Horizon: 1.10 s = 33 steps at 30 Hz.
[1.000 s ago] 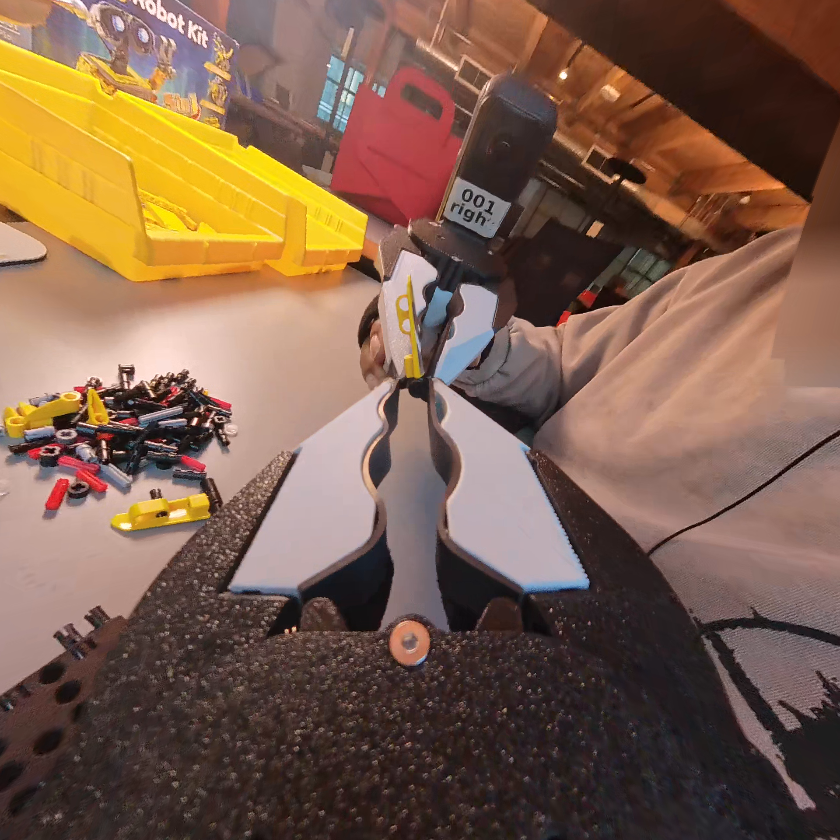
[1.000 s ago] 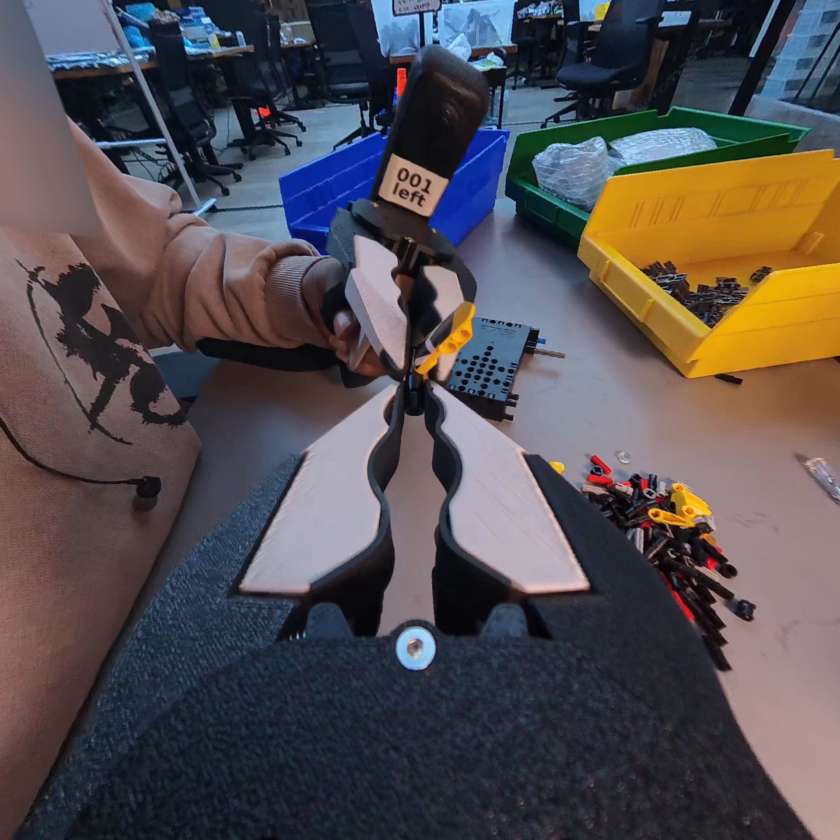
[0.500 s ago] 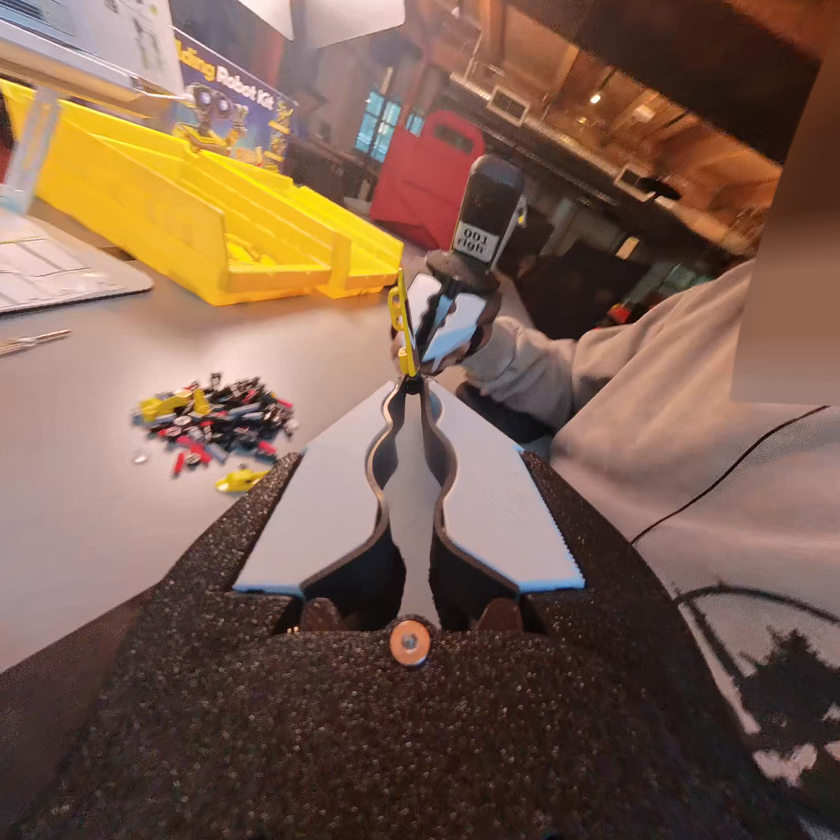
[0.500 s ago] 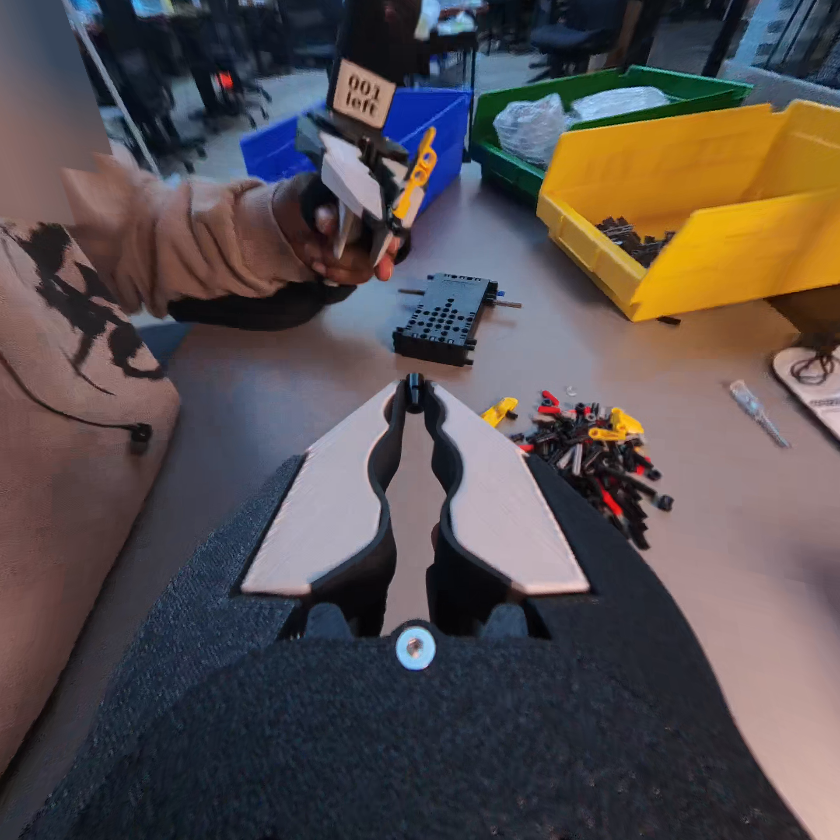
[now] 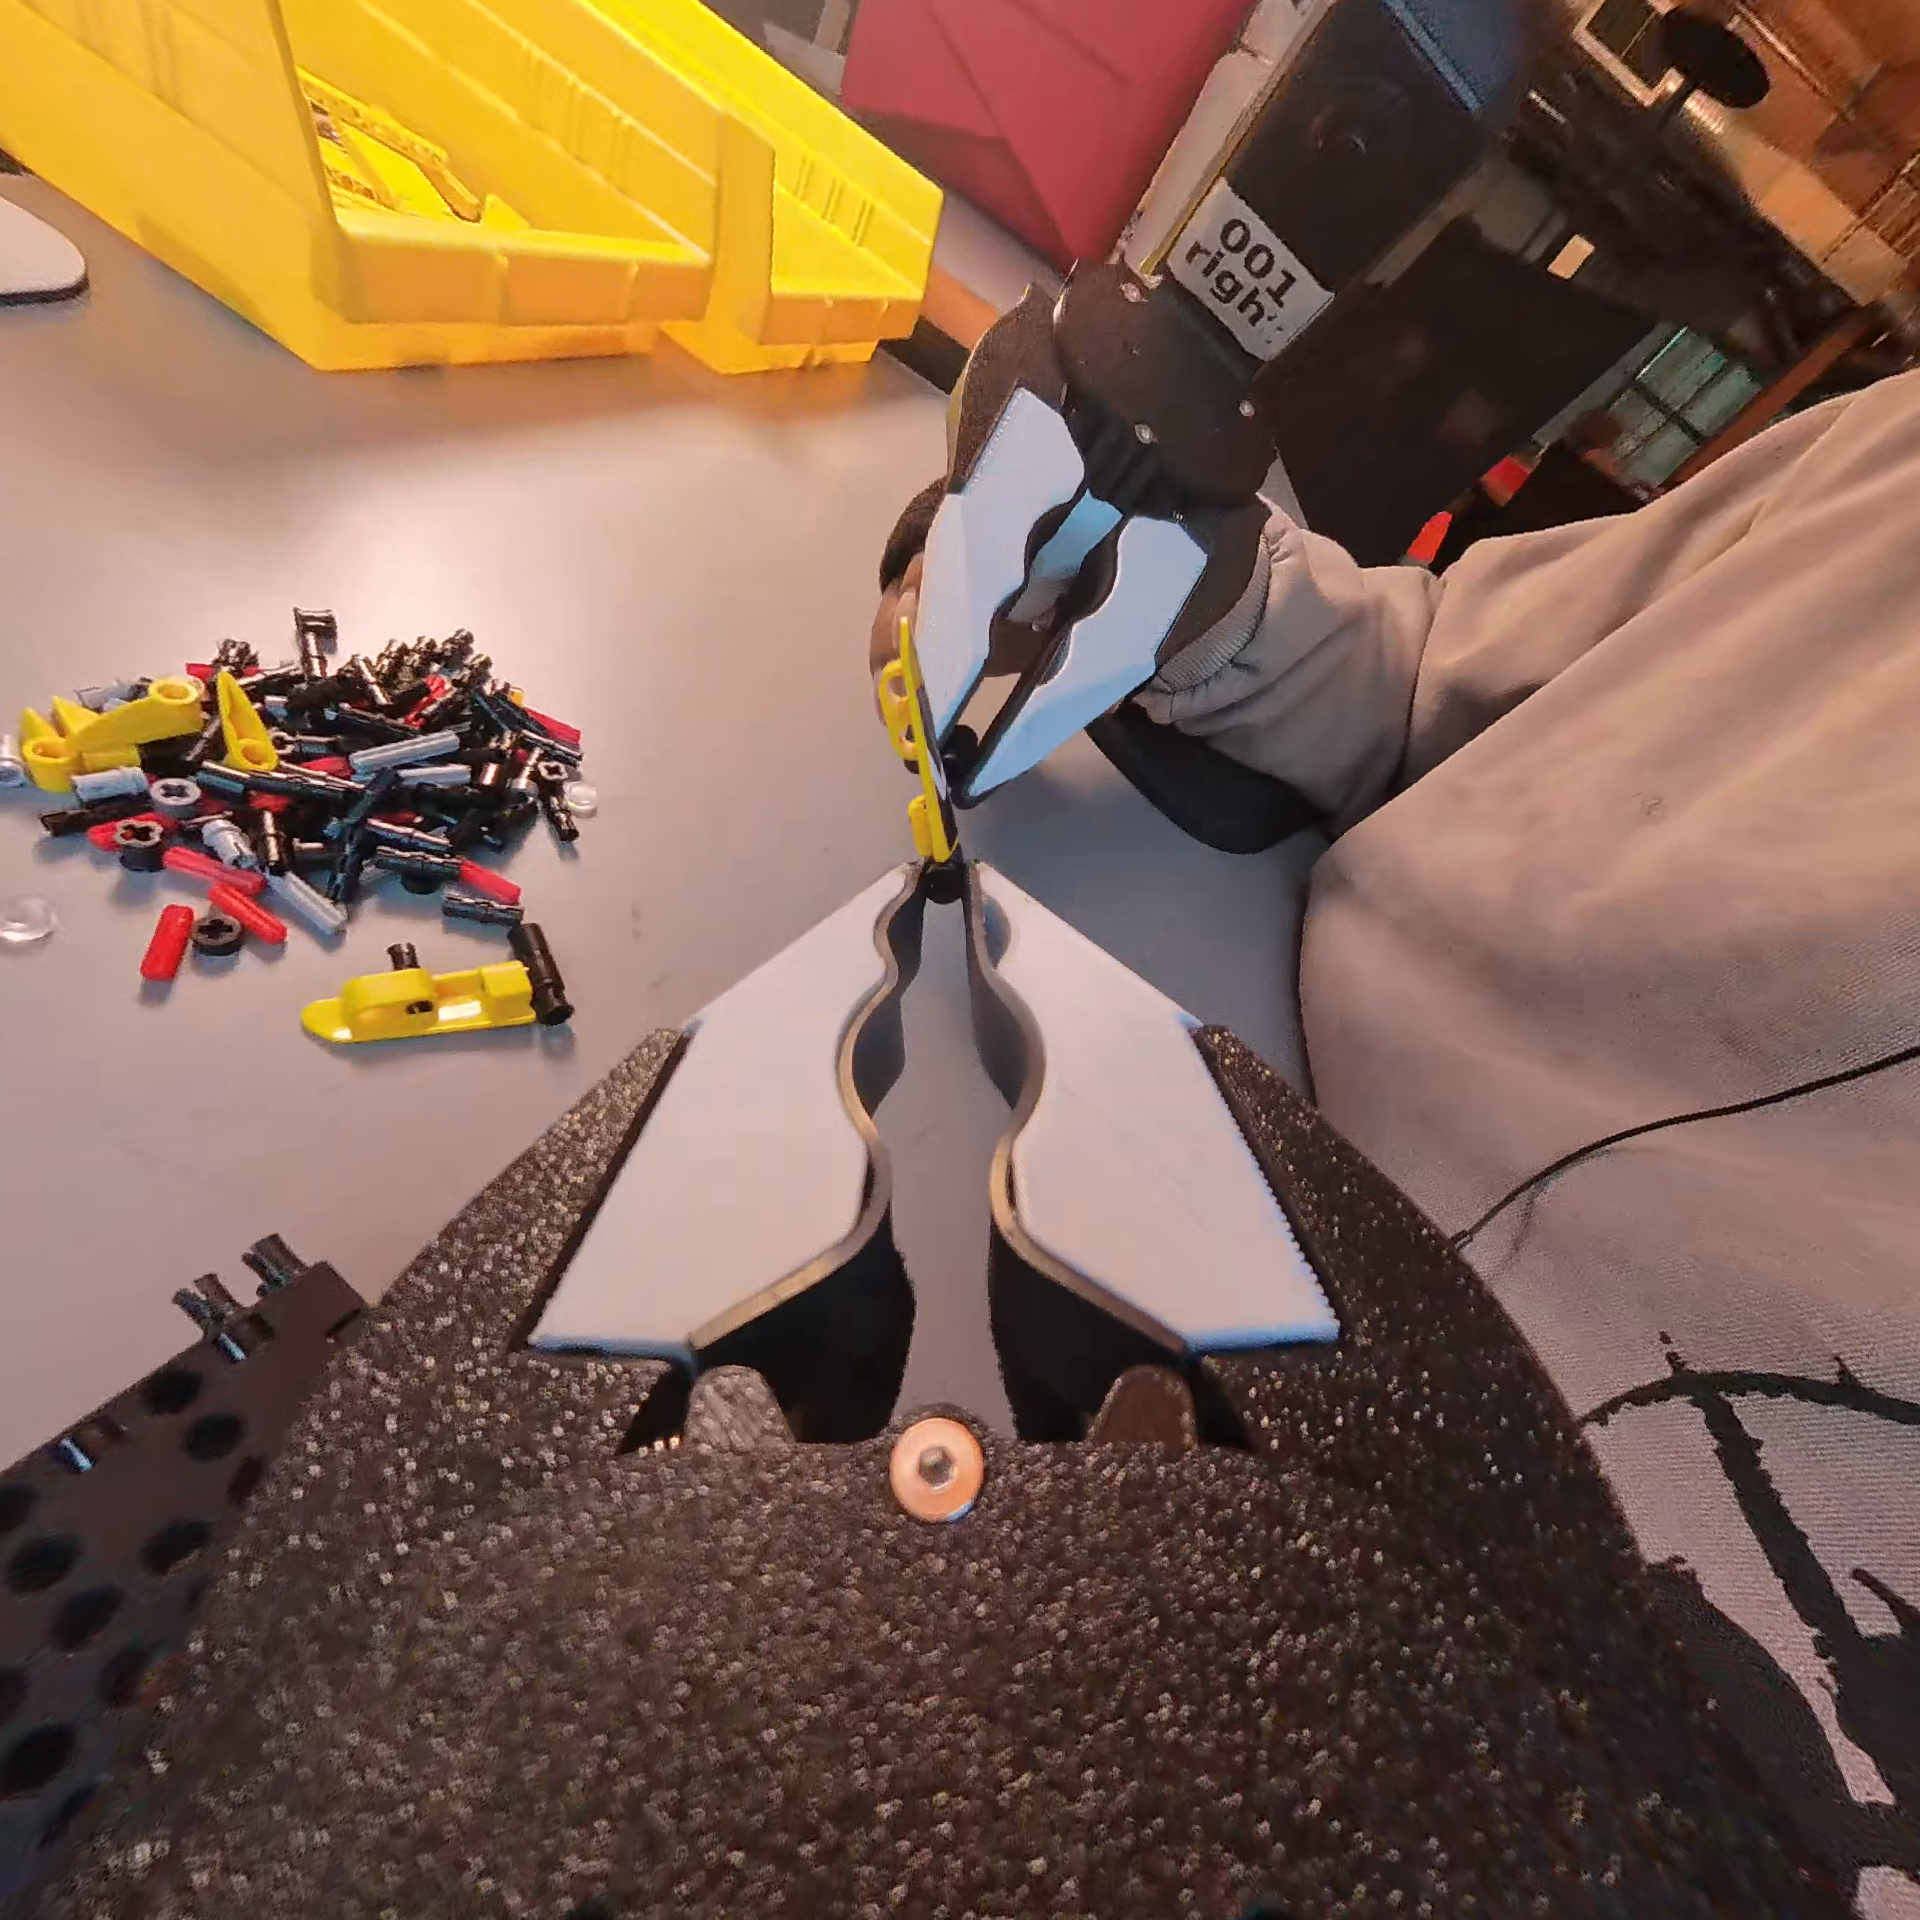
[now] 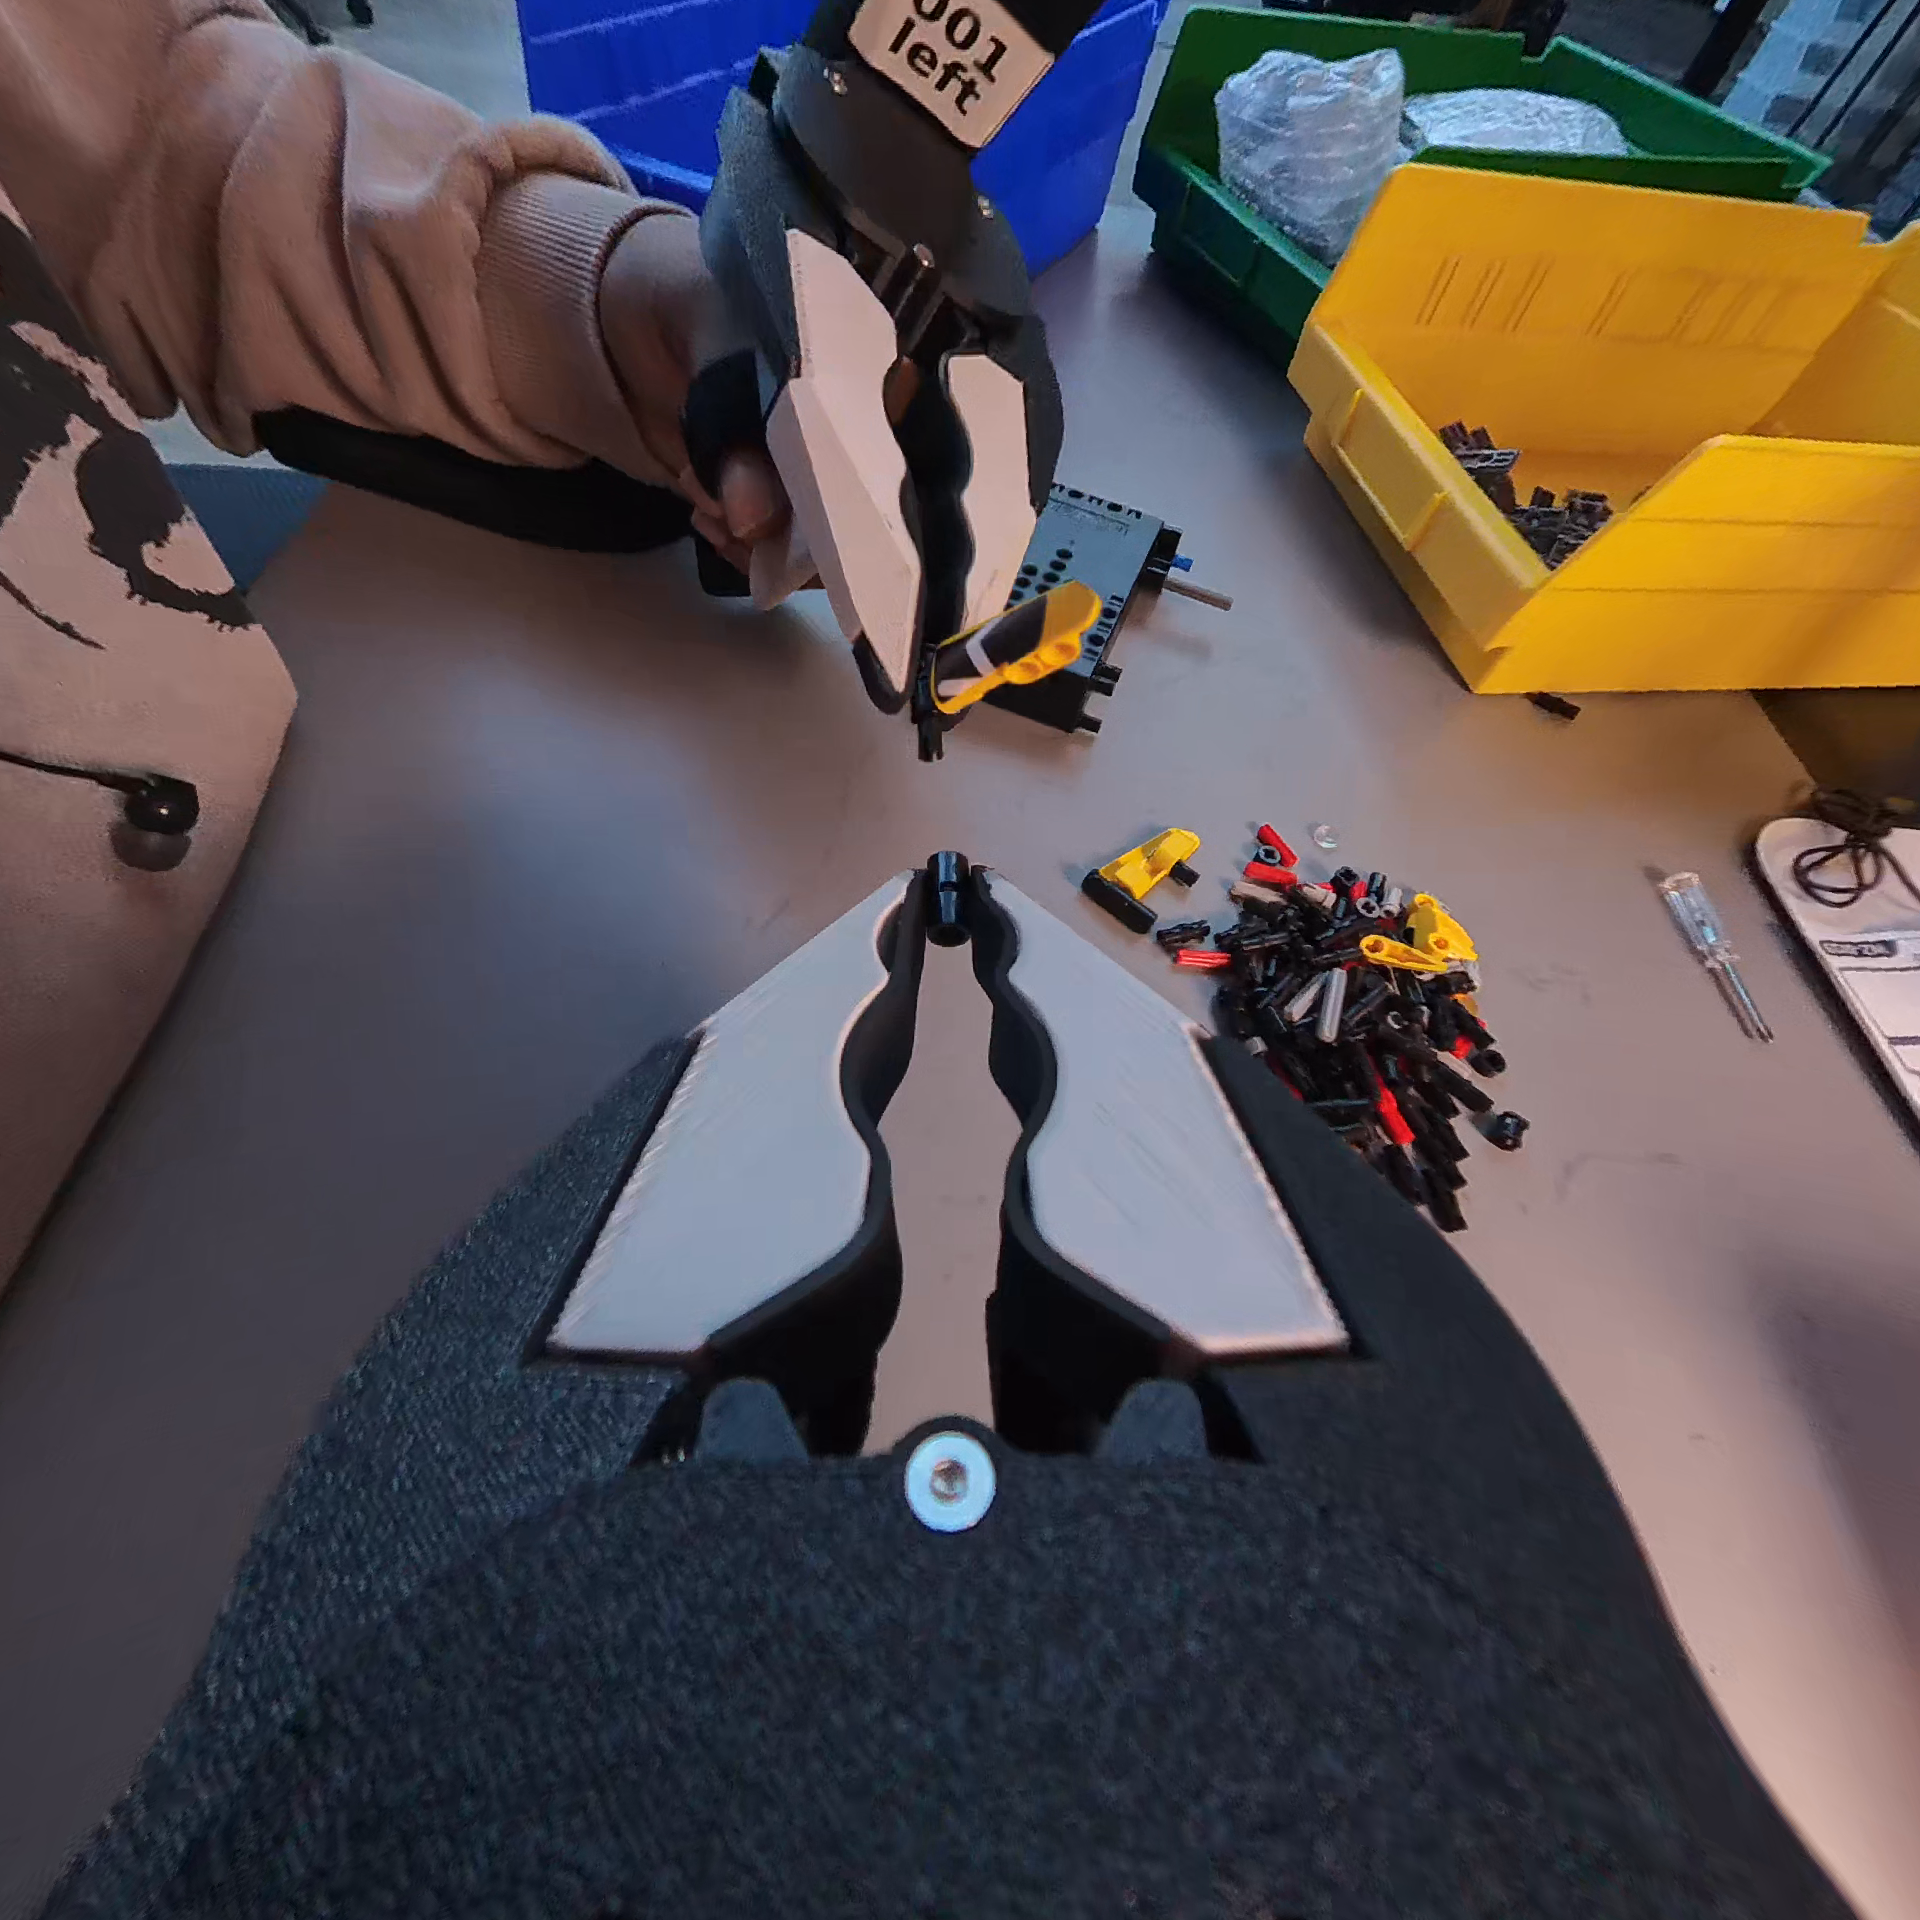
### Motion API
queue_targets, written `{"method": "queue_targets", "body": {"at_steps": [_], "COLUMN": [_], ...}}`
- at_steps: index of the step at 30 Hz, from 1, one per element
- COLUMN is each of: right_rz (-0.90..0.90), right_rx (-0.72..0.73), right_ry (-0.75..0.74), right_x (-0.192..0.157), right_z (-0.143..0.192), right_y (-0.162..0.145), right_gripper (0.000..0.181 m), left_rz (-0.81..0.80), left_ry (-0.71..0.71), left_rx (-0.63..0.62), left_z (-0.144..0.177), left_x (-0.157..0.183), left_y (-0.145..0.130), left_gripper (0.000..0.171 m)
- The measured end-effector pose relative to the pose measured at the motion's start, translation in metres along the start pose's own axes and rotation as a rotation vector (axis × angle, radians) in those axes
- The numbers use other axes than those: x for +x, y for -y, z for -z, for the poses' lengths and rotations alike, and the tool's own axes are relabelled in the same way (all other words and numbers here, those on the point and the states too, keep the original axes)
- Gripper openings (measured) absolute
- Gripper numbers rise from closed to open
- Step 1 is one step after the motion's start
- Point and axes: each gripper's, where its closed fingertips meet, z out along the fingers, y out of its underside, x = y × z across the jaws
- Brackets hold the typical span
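My left gripper is shut on a yellow beam piece that sticks up from its tips. In the right wrist view the same gripper hangs tips down over the table, with the yellow beam piece jutting out to the right and a black stub below it. My right gripper is shut on a small black pin. The pin points at the left gripper's tips with a short gap between them. In the left wrist view the right gripper sits just behind the yellow piece.
A pile of small black, red, grey and yellow parts lies on the grey table, with a loose yellow piece beside it. A black perforated block, yellow bins, a blue bin, a green bin and a screwdriver lie around. My right fingertips sit around 4 centimetres from my left ones. Left tips and right tips are each some 25 centimetres from the screwdriver.
The grippers met tip to tip one second ago, then drew apart with the left raised. Now the left has come back down close to the right. Both keep their parts.
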Motion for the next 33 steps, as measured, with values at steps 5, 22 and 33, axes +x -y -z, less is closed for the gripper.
{"method": "queue_targets", "body": {"at_steps": [5,22,33], "right_rz": [0.102,-0.222,-0.429], "right_rx": [-0.136,-0.236,0.348], "right_ry": [-0.111,-1.162,0.146], "right_x": [0.013,0.28,0.03], "right_z": [-0.01,0.197,0.028], "right_y": [-0.024,-0.099,0.051], "right_gripper": [0.007,0.038,0.038], "left_rz": [-0.002,0.038,0.035], "left_ry": [0.034,0.022,-0.006], "left_rx": [-0.015,0.006,0.058], "left_z": [0.001,0.001,0.0], "left_x": [-0.005,-0.003,0.002], "left_y": [-0.004,-0.008,0.0], "left_gripper": [0.006,0.006,0.006]}}
